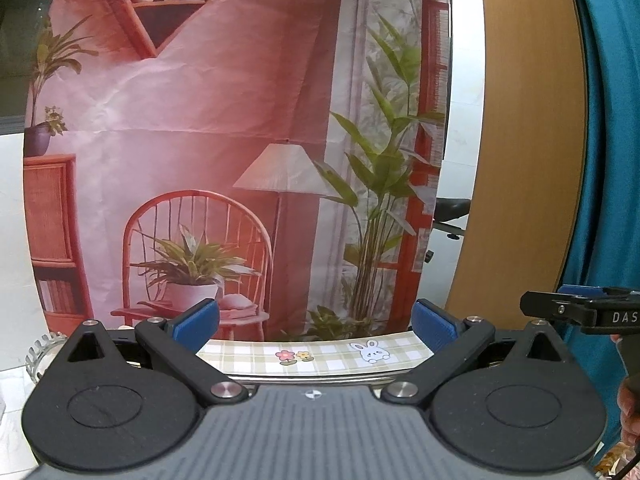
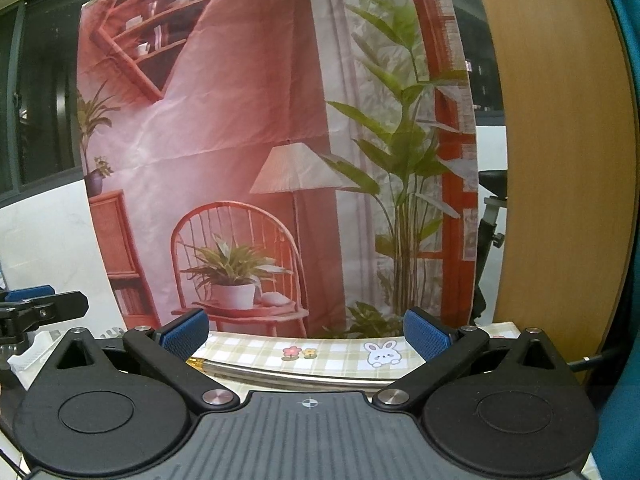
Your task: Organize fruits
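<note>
Now – L gripper (image 1: 316, 326) wide, empty | R gripper (image 2: 306, 332) wide, empty | no fruit visible – checked cloth (image 2: 340, 350) ahead

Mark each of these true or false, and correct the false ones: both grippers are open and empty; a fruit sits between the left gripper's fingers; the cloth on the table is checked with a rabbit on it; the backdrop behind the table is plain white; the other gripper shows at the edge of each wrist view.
1. Both the left gripper and the right gripper are open and empty. True.
2. A fruit sits between the left gripper's fingers. False: no fruit shows in either view.
3. The tablecloth is checked, with a rabbit printed on it. True.
4. The backdrop is plain white. False: it is a printed reddish room scene with a chair, lamp and plants.
5. Each wrist view catches the other gripper at its edge. True.
</note>
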Action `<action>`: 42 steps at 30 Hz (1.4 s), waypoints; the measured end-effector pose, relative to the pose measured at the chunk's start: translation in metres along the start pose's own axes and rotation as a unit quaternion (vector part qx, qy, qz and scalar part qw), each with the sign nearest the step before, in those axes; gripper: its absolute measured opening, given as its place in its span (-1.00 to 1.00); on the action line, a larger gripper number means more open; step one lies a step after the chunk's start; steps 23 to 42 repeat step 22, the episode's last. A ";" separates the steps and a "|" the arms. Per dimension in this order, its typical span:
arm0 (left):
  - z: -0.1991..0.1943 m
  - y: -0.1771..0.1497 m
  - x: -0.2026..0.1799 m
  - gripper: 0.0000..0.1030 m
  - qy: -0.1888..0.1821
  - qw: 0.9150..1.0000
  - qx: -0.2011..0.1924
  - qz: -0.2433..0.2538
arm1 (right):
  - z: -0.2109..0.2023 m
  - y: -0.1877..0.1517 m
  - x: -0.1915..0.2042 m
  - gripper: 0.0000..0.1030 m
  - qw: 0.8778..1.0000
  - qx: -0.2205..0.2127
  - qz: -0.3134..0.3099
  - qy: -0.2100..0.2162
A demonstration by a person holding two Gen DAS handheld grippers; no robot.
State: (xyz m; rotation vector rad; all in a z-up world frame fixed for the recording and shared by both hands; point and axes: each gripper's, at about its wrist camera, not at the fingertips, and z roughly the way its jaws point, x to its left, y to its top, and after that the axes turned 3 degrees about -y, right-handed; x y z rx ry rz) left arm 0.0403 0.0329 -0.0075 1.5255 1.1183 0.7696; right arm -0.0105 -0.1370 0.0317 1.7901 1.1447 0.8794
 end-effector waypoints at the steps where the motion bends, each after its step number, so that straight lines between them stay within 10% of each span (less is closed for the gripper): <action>1: 0.000 0.000 0.000 1.00 0.001 1.000 0.000 0.000 | 0.000 0.000 0.000 1.00 1.000 -0.001 0.000 0.000; 42: 0.004 -0.002 0.004 1.00 0.004 1.000 0.008 -0.006 | 0.002 -0.003 -0.005 1.00 1.000 0.004 0.001 -0.004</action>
